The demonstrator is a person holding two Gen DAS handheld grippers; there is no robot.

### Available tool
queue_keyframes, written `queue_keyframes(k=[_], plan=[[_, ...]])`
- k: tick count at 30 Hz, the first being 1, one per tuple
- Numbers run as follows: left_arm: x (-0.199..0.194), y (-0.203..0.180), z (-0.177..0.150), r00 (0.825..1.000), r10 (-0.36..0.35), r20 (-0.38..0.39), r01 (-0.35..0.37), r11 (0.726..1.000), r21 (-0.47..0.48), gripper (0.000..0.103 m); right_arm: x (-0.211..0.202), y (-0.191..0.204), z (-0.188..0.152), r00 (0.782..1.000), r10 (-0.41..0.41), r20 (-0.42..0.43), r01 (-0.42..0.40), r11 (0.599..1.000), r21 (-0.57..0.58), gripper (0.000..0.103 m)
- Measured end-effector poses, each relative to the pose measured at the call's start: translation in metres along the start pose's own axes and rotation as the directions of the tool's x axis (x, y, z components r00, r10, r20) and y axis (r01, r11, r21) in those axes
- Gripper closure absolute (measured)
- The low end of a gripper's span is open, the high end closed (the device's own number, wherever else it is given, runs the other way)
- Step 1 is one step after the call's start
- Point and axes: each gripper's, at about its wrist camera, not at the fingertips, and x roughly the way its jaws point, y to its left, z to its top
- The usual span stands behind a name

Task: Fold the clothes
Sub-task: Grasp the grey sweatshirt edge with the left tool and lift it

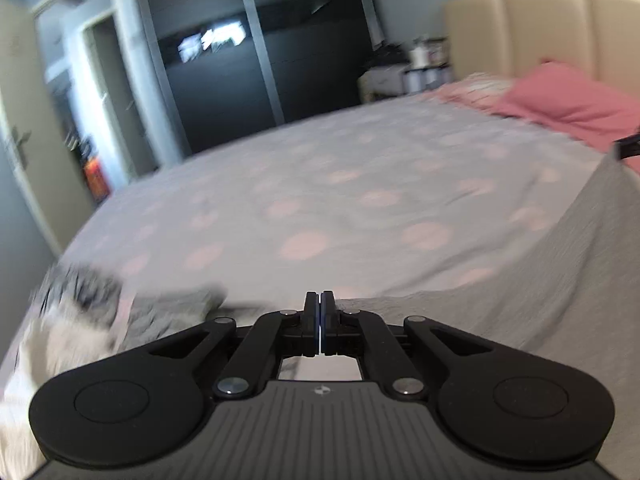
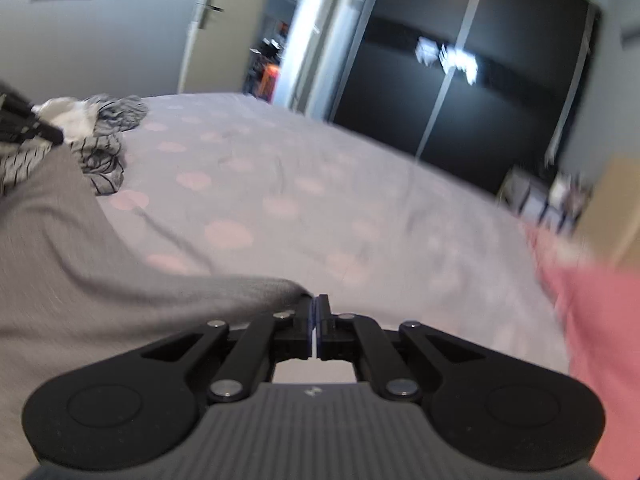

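Above a dotted bedspread (image 1: 320,184), the left gripper (image 1: 320,300) and right gripper (image 2: 316,305) each pinch a grey garment (image 2: 60,248) stretched between them, unfolded clothes (image 2: 100,136) at upper left.

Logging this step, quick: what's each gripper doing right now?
Left gripper: closed, pinching an edge of the grey garment.
Right gripper: closed, pinching another edge of the grey garment.
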Motion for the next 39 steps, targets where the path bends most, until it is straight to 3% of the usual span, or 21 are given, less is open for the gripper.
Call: queue_keyframes(k=[2,3,4,5,6,10,13,14,15,17,20,24,27,28,30,36,37,39], plan=[[0.012,0.01,-0.008,0.998,0.02,-0.057,-0.022,0.999,-0.032,0.103,0.013,-0.003,-0.003,0.997,0.02,-0.071,-0.022,1.0,-0.016,0.099],[0.018,0.012,-0.013,0.995,0.04,-0.087,-0.043,0.998,-0.035,0.103,0.019,-0.004,-0.006,0.995,0.022,-0.102,-0.022,1.0,-0.005,0.085],[0.025,0.013,-0.018,0.989,0.085,-0.118,-0.089,0.996,-0.027,0.103,0.022,-0.004,-0.009,0.993,-0.011,-0.114,0.012,1.0,0.005,0.057],[0.03,0.016,-0.023,0.983,0.12,-0.142,-0.126,0.992,-0.034,0.103,0.025,-0.003,-0.012,0.991,-0.055,-0.12,0.057,0.998,0.013,0.046],[0.035,0.02,-0.027,0.978,0.129,-0.165,-0.14,0.988,-0.058,0.103,0.027,-0.004,-0.015,0.989,-0.068,-0.13,0.072,0.997,0.026,0.045],[0.036,0.03,-0.038,0.977,0.081,-0.196,-0.108,0.986,-0.129,0.103,0.033,-0.002,-0.029,0.984,-0.054,-0.172,0.068,0.995,0.072,0.045],[0.031,0.028,-0.042,0.979,-0.033,-0.199,-0.007,0.98,-0.197,0.099,0.035,-0.005,-0.037,0.977,-0.086,-0.194,0.114,0.984,0.138,0.045],[0.032,0.025,-0.042,0.976,-0.081,-0.204,0.031,0.972,-0.235,0.091,0.035,-0.008,-0.039,0.976,-0.08,-0.201,0.117,0.977,0.179,0.045],[0.034,0.023,-0.042,0.968,-0.128,-0.214,0.065,0.958,-0.278,0.086,0.037,-0.011,-0.041,0.975,-0.067,-0.21,0.112,0.971,0.211,0.045],[0.042,0.016,-0.042,0.948,-0.216,-0.236,0.121,0.925,-0.359,0.066,0.042,-0.01,-0.044,0.972,-0.012,-0.236,0.074,0.964,0.256,0.045],[0.064,0.003,-0.043,0.909,-0.288,-0.301,0.132,0.885,-0.446,0.064,0.048,-0.011,-0.047,0.958,0.077,-0.278,0.026,0.937,0.349,0.045],[0.077,-0.005,-0.043,0.92,-0.271,-0.284,0.106,0.868,-0.485,0.064,0.049,-0.024,-0.056,0.938,0.113,-0.327,0.074,0.858,0.509,0.045],[0.079,-0.008,-0.042,0.924,-0.26,-0.281,0.107,0.88,-0.464,0.08,0.046,-0.044,-0.071,0.94,0.149,-0.308,0.095,0.75,0.654,0.046],[0.08,-0.008,-0.042,0.924,-0.259,-0.281,0.108,0.883,-0.457,0.086,0.046,-0.048,-0.076,0.941,0.165,-0.297,0.095,0.713,0.695,0.056],[0.08,-0.008,-0.041,0.926,-0.256,-0.278,0.11,0.887,-0.449,0.092,0.051,-0.051,-0.085,0.94,0.195,-0.28,0.085,0.66,0.746,0.066],[0.08,-0.016,-0.036,0.933,-0.232,-0.274,0.104,0.905,-0.411,0.098,0.071,-0.046,-0.094,0.951,0.238,-0.196,0.012,0.606,0.795,0.072],[0.08,-0.018,-0.034,0.934,-0.228,-0.275,0.102,0.909,-0.405,0.099,0.075,-0.045,-0.093,0.951,0.231,-0.204,0.02,0.615,0.789,0.085],[0.078,-0.017,-0.031,0.937,-0.225,-0.268,0.102,0.908,-0.405,0.099,0.079,-0.043,-0.093,0.952,0.213,-0.22,0.037,0.632,0.774,0.098]])
